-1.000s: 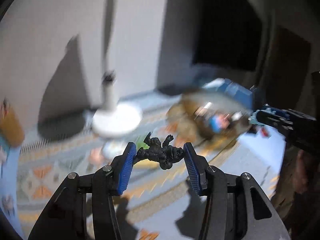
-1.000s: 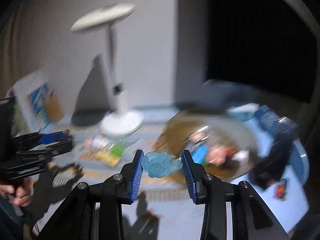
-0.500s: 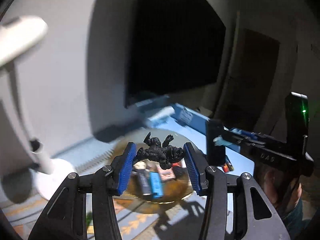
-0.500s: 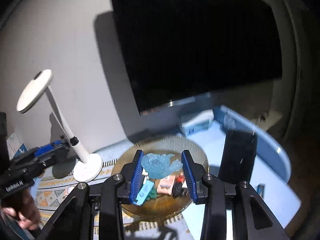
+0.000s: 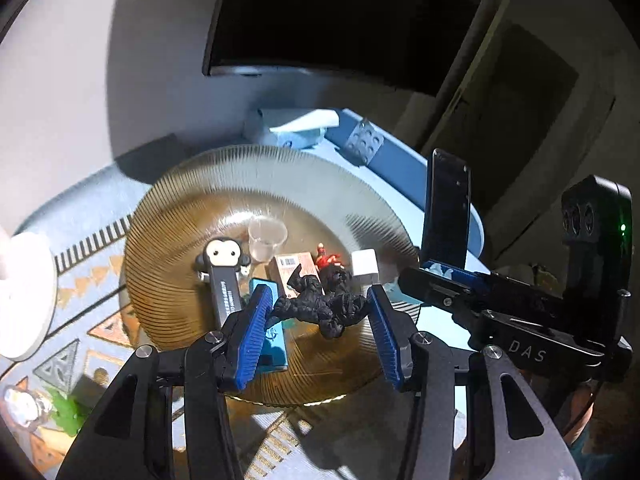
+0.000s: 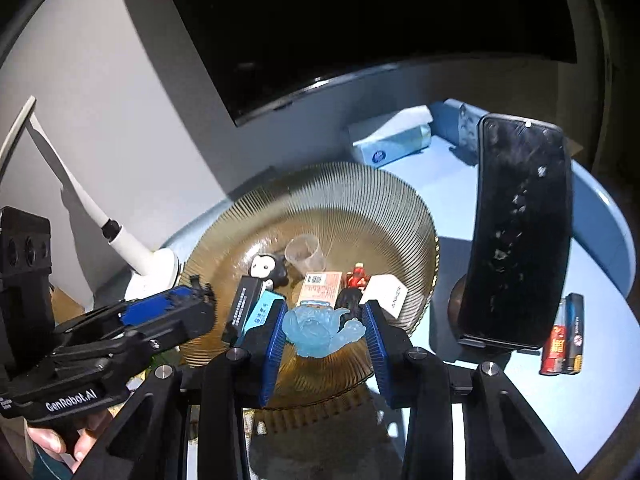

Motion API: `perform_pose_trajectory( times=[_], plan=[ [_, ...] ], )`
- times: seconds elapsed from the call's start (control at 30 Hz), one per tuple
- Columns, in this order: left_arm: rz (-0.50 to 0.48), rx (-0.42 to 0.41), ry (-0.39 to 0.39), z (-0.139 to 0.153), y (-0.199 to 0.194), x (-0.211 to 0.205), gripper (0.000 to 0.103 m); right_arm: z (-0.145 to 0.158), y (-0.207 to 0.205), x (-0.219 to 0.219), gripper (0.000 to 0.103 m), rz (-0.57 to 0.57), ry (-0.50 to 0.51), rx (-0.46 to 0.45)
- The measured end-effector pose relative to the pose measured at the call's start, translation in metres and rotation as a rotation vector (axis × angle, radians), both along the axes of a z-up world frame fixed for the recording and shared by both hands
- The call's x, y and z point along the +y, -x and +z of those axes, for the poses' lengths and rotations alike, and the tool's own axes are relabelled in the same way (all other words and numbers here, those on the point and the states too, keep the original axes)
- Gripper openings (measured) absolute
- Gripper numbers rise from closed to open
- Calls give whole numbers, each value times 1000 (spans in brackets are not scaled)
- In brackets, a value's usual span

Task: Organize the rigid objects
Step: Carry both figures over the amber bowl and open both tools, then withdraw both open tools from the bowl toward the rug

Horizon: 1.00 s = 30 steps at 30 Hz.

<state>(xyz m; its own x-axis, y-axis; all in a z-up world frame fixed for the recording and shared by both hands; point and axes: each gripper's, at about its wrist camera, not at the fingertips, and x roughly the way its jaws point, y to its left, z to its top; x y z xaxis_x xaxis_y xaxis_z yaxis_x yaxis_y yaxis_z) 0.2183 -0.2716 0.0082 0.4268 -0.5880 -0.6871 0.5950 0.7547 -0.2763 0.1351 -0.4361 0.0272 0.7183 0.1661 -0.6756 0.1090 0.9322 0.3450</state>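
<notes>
Over ribbed amber plate now (earlier off aside): left gripper clamps black figurine, right gripper clamps translucent blue figurine.

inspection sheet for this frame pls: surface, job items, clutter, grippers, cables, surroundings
Surface: light blue table with patterned mat.
Job's things: ribbed amber bowl holds monkey toy, clear cup, small boxes and a red figure.
Clutter: upright phone, tissue box, lighters.
Grippers: left hand-held gripper shut on black figure; right hand-held gripper shut on blue figure; both above the bowl.
Cables: nothing seen.
Surroundings: dark screen, white lamp, grey wall.
</notes>
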Motion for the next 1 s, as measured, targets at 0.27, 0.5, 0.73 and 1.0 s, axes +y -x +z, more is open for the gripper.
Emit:
perform_pose_trajectory(
  times=[0.27,0.5,0.73,1.0],
  plan=[
    [-14,3,-40,-10,-1,-12,62,-12,-10,2,38,25,-20,49],
    [25,-82,40,43,28,34,66,24,18,-14,52,-38,-41,-69],
    [110,-289,125,125,95,103,66,75,61,-9,59,-54,-36,-206],
    [261,-457,157,183,165,182,67,112,84,45,64,56,-2,-289]
  ],
)
